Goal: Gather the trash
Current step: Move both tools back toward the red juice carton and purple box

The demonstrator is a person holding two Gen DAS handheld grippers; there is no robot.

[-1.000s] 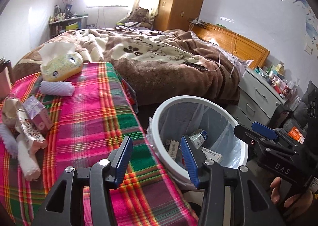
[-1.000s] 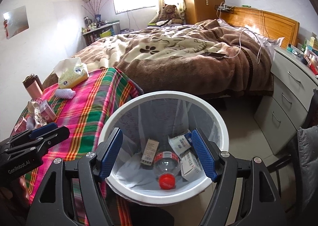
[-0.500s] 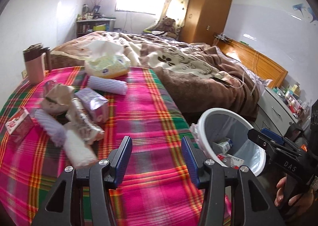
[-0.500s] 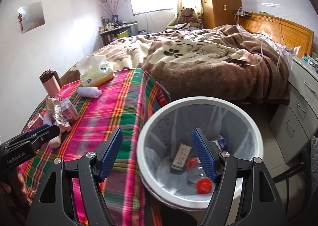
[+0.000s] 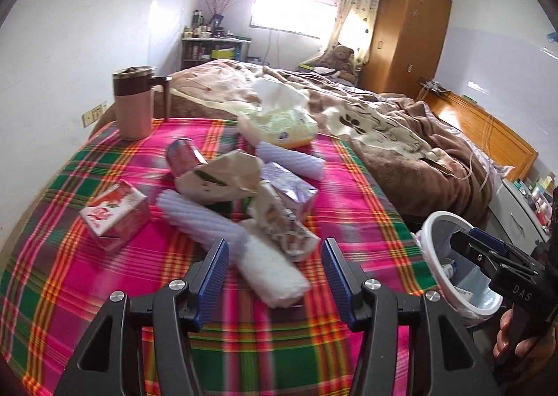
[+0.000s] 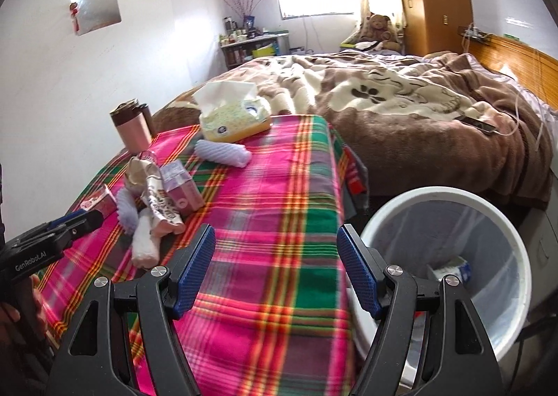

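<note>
Two handheld grippers over a plaid-covered table strewn with trash, beside a white bin.

The left gripper (image 5: 273,265) hangs empty, jaws opening, above a white foam roll (image 5: 273,268) whose long axis runs diagonally, near end toward the bin (image 6: 444,200) at the table's right. The right gripper (image 6: 275,265) stands wide, holding nothing.

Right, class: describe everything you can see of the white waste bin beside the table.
The white waste bin is round, looks plastic, and has a thick rim and a thin clear liner bag. It stands upright on the floor, close against the corner of the plaid-covered table, near the bed. Some discarded packaging lies inside; neither gripper touches it.
</note>
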